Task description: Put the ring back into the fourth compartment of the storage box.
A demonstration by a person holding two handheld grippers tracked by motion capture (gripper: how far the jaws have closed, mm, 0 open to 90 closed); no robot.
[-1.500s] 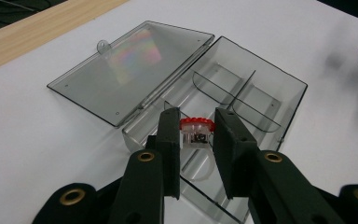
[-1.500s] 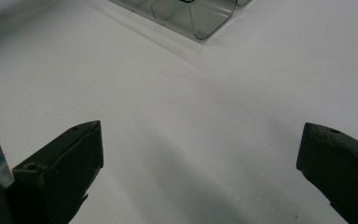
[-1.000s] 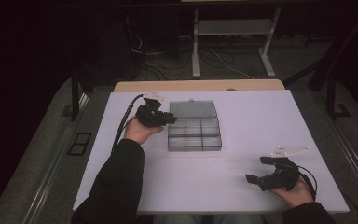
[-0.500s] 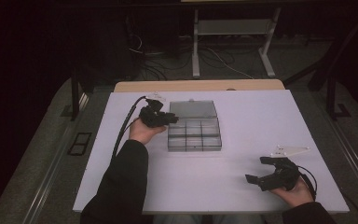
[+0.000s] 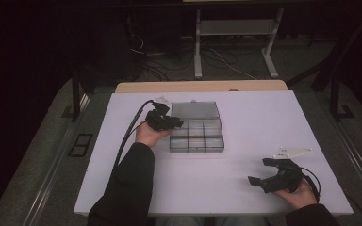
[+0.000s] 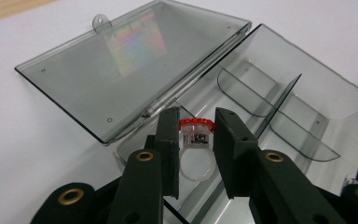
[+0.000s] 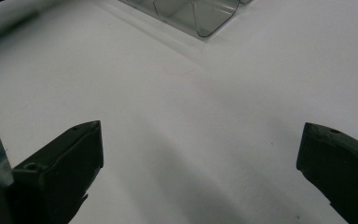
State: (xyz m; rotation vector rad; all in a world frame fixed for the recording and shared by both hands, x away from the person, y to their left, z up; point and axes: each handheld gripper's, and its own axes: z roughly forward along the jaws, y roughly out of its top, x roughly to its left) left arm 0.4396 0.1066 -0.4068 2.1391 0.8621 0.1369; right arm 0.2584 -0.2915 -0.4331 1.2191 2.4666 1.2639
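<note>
Hands were busy at a white worktop (image 5: 273, 122), each one holding a black claw. Near the middle of the high view sat a clear plastic box (image 5: 196, 136) with little walls inside, and its lid (image 6: 130, 60) lay flat and open behind it, so things could go in or come out.

In the left gripper view, the left claw (image 6: 196, 140) was nearly closed, pinching a small see-through ring (image 6: 196, 154) with a red top. The ring hung between the two jaws, right over the near corner of the box, low in the middle of that frame. I guessed it was held there because it was going into, or coming out of, one of the box's small rooms.

Down in the lower right of the high view, the right claw (image 5: 264, 173) waited well away from the box. Its jaws were spread wide, with nothing in them, just above the bare worktop.
</note>
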